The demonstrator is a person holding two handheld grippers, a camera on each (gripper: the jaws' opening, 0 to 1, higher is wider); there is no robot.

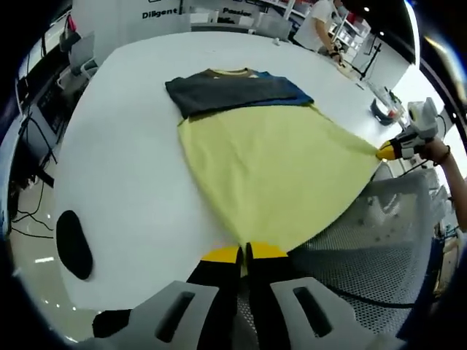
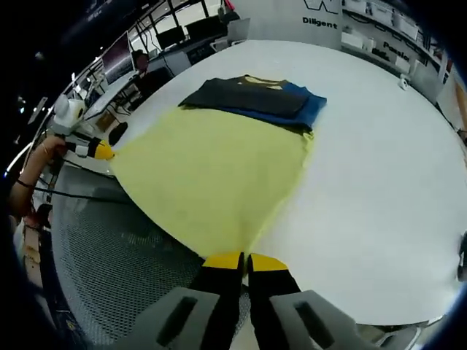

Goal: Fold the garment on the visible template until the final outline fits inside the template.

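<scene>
We hold the yellow garment [image 1: 281,179] stretched between our 2 grippers over the white table [image 1: 124,168]. In the left gripper view, the left gripper [image 1: 244,253] has its 2 yellow-tipped jaws pressed together on the near corner of the cloth, which fans out straight ahead from the tips. Off to the right of those jaws, the right gripper [image 1: 389,150] pinches the other corner, with a hand [image 1: 435,151] behind it.

In the right gripper view, our jaws meet the same way at the bottom of the yellow cloth, closed on its edge, and the garment spreads forward and to the left from the tips. The left gripper [image 2: 100,150] grips the far left corner there.

Beyond the yellow cloth, straight ahead of both sets of jaws, lies a stack of folded dark clothes [image 1: 233,91], grey on top with blue [image 2: 310,109] showing at one side; the far edge of the yellow garment touches or tucks under it. A grey mesh chair back [image 1: 365,240] sits just beside our jaws, under the hanging edge of the cloth. A black oval [image 1: 74,244] shows on the table left of the left jaws.
</scene>
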